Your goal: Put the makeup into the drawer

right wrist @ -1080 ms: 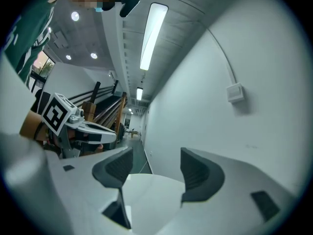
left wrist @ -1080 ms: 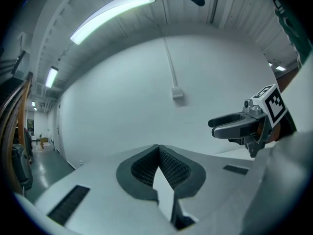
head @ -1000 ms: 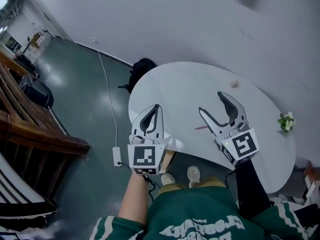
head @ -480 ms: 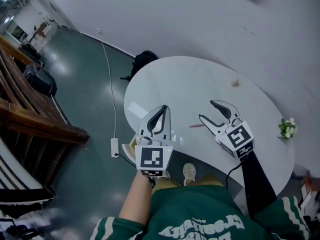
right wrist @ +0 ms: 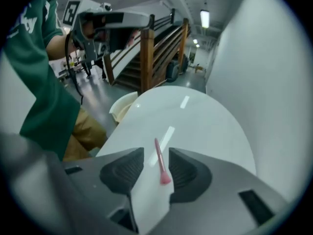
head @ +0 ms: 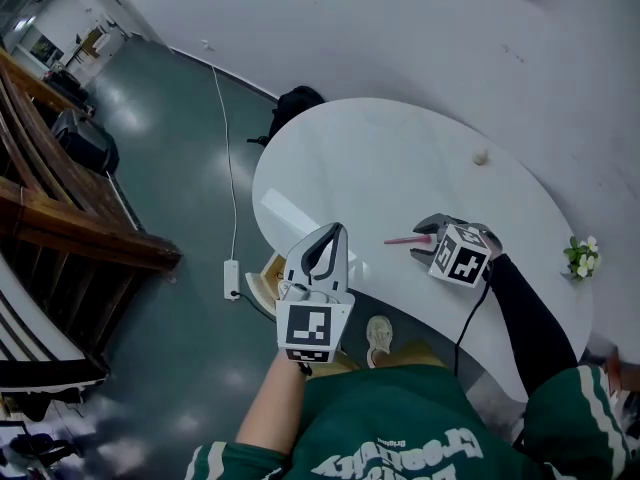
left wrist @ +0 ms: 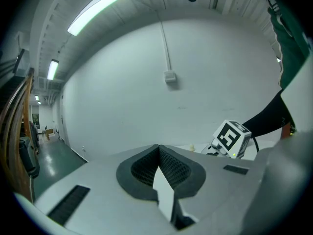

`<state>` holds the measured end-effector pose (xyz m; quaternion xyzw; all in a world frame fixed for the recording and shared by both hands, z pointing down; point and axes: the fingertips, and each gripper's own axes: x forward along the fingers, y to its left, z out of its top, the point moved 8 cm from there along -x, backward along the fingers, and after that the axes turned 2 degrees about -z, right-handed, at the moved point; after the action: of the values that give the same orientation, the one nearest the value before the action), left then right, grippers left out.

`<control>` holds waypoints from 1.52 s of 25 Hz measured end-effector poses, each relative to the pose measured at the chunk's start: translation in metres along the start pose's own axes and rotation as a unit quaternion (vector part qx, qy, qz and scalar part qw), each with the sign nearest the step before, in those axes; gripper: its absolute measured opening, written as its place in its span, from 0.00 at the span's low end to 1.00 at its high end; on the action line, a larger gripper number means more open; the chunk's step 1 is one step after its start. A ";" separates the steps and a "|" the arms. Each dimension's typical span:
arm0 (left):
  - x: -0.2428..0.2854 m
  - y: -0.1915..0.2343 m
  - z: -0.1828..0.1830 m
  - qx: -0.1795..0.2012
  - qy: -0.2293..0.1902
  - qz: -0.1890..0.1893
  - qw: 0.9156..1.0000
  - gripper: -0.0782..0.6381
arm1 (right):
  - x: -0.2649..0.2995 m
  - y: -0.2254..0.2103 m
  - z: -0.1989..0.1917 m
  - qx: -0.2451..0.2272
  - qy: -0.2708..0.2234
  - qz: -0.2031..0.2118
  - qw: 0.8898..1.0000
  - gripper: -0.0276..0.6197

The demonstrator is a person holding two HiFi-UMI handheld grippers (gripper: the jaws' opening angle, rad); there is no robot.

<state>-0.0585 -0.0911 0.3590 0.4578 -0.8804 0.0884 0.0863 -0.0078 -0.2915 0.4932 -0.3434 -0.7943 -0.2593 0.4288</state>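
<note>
Pink makeup brush [head: 403,239] lies on the white table [head: 350,168], between the right gripper's [head: 425,240] jaws, which have just been closing but are not yet pinching. Left gripper [head: 322,253] is closed and empty. Pickup and stowing remain.

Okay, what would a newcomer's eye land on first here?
The pink makeup brush lying on the white table, between the jaws of the right gripper, which have just been closing but don't grip it yet. Then the left gripper, shut and empty, by the table's near edge.

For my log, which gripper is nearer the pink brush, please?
Right. The right gripper has the pink brush between its jaws, just now closing; the left gripper hangs apart, over the table's near edge.
</note>
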 end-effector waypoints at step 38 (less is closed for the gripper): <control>-0.012 0.019 0.021 0.003 -0.020 0.037 0.999 0.11 | -0.079 -0.026 0.044 0.182 -0.220 -0.213 0.934 0.12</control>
<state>-0.0692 -0.0759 0.3340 0.4267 -0.8982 0.0846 0.0636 -0.0180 -0.3024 0.4004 -0.1304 -0.9571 -0.1133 0.2329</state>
